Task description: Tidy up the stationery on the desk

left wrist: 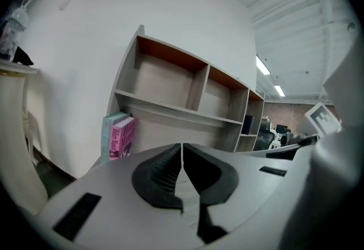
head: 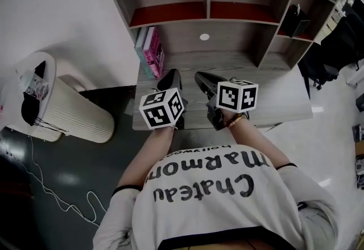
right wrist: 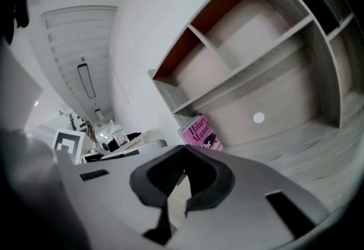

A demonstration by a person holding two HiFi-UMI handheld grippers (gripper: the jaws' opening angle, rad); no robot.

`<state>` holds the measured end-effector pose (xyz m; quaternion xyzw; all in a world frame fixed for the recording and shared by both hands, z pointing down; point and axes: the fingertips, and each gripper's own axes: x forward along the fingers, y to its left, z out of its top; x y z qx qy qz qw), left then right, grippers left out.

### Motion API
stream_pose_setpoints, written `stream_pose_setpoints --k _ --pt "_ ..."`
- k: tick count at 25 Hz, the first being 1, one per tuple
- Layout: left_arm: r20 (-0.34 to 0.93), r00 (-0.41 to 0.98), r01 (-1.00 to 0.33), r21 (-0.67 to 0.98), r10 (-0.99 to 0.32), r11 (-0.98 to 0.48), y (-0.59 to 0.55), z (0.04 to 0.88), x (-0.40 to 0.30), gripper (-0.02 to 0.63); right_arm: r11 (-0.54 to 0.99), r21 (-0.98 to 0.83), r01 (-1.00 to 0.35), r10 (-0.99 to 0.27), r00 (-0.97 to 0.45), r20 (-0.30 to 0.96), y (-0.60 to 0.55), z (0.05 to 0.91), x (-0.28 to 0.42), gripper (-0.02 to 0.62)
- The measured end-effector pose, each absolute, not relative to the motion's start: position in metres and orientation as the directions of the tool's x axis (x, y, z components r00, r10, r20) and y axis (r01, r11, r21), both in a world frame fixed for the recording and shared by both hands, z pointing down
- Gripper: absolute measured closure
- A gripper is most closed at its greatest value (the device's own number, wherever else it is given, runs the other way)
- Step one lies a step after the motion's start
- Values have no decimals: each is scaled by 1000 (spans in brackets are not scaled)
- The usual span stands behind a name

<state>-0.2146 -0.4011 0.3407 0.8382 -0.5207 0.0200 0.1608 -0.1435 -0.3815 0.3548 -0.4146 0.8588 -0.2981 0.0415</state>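
Holds left gripper (left wrist: 182,146) and right gripper (right wrist: 184,151) closed, empty, before pale wooden desk hutch (head: 227,32). Shows pink and teal books (head: 151,49) upright at hutch's lower left. Seemingly finishing up; next, scan for strays.

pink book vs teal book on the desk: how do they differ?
Colour: the pink book is bright pink, the teal book pale teal.
Place: the teal book is outermost at the left end of the hutch; the pink book stands on its inner side.
Print: the pink book shows dark lettering in the left gripper view; none can be made out on the teal book.
Shared: both stand upright, side by side, below the lower shelf.
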Motion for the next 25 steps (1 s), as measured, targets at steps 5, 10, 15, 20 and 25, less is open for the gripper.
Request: stream_pose_setpoints --k 5,10,15,20,25 --pt "120 400 -904 215 -908 -370 -369 319 -191 581 475 -284 -833 -825 -534 186 -358 336 -98 581" --pt "90 377 -912 211 -922 -352 -326 317 -159 581 444 -188 -876 -857 -477 196 -322 335 -55 581" --pt "101 335 -926 218 -937 -308 -278 328 -141 581 429 -163 -889 -865 -456 211 -280 351 -20 581" --pt "118 298 -941 204 -947 -270 -228 344 -129 581 442 -153 -884 -857 -467 219 -241 363 -1 581" --pt "125 278 -947 200 -952 -251 -195 352 -121 581 456 -154 -876 -847 -481 225 -213 373 8 581"
